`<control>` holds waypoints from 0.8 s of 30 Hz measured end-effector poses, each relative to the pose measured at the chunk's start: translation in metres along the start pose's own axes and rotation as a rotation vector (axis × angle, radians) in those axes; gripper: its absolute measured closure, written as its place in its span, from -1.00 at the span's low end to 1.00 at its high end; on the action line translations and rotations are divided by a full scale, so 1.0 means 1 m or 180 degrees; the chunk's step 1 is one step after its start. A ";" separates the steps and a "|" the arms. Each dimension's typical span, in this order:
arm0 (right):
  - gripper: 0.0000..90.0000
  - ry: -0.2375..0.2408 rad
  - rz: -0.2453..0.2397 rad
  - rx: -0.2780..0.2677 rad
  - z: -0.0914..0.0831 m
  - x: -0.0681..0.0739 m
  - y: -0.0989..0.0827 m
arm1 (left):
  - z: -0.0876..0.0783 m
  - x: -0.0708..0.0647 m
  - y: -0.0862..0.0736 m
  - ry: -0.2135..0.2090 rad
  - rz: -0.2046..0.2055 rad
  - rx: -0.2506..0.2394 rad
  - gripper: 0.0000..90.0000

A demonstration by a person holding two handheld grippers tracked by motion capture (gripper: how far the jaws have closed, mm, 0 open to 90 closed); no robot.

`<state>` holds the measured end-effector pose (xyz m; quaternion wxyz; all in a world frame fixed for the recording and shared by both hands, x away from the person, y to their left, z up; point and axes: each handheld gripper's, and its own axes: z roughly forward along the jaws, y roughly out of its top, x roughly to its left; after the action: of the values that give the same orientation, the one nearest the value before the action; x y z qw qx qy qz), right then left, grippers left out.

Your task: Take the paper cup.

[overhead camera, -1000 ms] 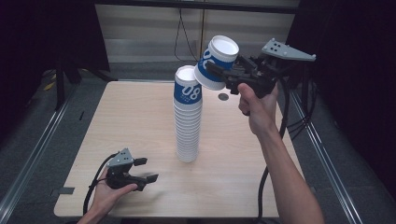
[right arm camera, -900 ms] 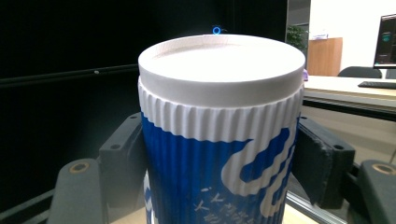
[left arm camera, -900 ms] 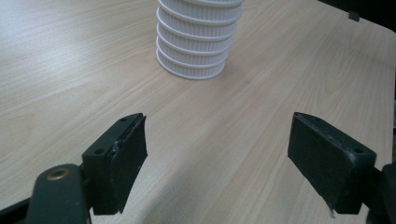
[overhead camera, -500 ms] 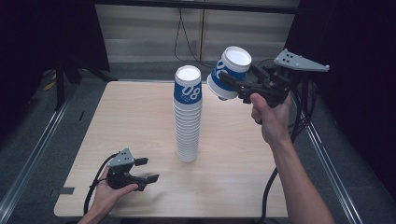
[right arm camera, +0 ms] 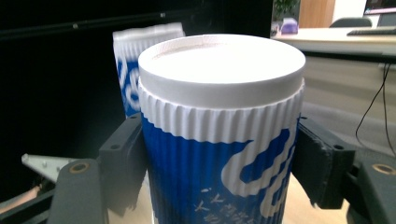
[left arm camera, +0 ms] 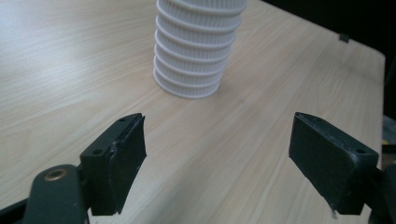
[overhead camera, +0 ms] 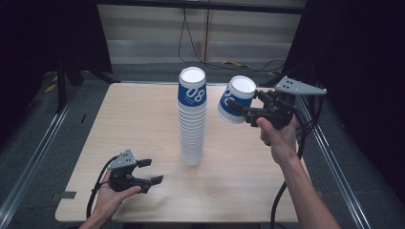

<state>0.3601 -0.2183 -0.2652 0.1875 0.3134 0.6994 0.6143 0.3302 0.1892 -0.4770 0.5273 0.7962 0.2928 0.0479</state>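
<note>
Right claw (overhead camera: 239, 109) pinches a blue-and-white ribbed paper cup (overhead camera: 235, 99), one jaw on each side of its wall, seen in the right gripper view (right arm camera: 219, 154) with the cup (right arm camera: 219, 140) bottom-end toward the camera. Cup is tilted, held in the air just right of the tall stack of blue-and-white ribbed paper cups (overhead camera: 192, 117), not touching it. Stack stands upright mid-desk, top cup blue with white print, white ribbed rims below. Left claw (overhead camera: 149, 171) sits low at the near left corner of the light wooden desk (overhead camera: 138, 119), jaws spread wide, nothing between them. Left gripper view (left arm camera: 219, 154) shows the stack's base (left arm camera: 194, 60) ahead, well apart from the jaws. Black cables trail off both grippers.
</note>
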 end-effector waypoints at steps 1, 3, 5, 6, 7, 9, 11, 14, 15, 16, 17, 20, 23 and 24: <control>-0.39 0.0008 0.0000 0.0023 0.001 0.000 -0.004 | 0.000 -0.002 0.002 -0.0053 -0.0054 -0.0058 -0.58; -0.39 0.0040 0.0027 0.0094 0.003 0.000 -0.012 | 0.001 -0.004 0.005 -0.0063 -0.0027 -0.0080 -0.58; -0.39 0.0053 0.0037 0.0134 0.005 0.000 -0.018 | 0.001 -0.006 0.008 -0.0103 -0.0002 -0.0090 -0.58; -0.39 0.0065 0.0042 0.0152 0.006 0.001 -0.021 | 0.001 -0.007 0.009 -0.0121 0.0007 -0.0106 -0.58; -0.39 0.0075 0.0047 0.0160 0.006 0.001 -0.024 | 0.001 -0.007 0.010 -0.0122 0.0041 -0.0100 -0.58; -0.38 0.0112 0.0079 0.0187 0.007 0.003 -0.030 | 0.001 -0.007 0.011 -0.0121 0.0057 -0.0116 -0.58; -0.38 0.0123 0.0089 0.0222 0.008 0.004 -0.036 | 0.000 -0.007 0.013 -0.0107 0.0035 -0.0125 -0.59; -0.38 0.0141 0.0100 0.0259 0.011 0.008 -0.045 | -0.001 -0.008 0.018 -0.0098 0.0034 -0.0156 -0.60; -0.38 0.0156 0.0097 0.0299 0.013 0.010 -0.048 | -0.001 -0.009 0.020 -0.0095 0.0056 -0.0168 -0.60; -0.38 0.0163 0.0088 0.0331 0.015 0.012 -0.052 | -0.001 -0.010 0.023 -0.0093 0.0087 -0.0181 -0.59; -0.38 0.0185 0.0088 0.0344 0.016 0.013 -0.055 | -0.001 -0.010 0.025 -0.0104 0.0086 -0.0205 -0.60; -0.38 0.0241 0.0100 0.0364 0.017 0.018 -0.062 | 0.001 -0.011 0.032 -0.0119 0.0115 -0.0198 -0.60; -0.38 0.0266 0.0113 0.0360 0.017 0.019 -0.066 | 0.005 -0.013 0.038 -0.0119 0.0147 -0.0206 -0.60; -0.38 0.0290 0.0123 0.0368 0.017 0.019 -0.068 | 0.006 -0.013 0.040 -0.0083 0.0188 -0.0239 -0.61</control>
<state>0.3427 -0.1961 -0.3323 0.1251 0.3089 0.7354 0.5900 0.3384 0.1663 -0.4421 0.5589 0.7847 0.2603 0.0640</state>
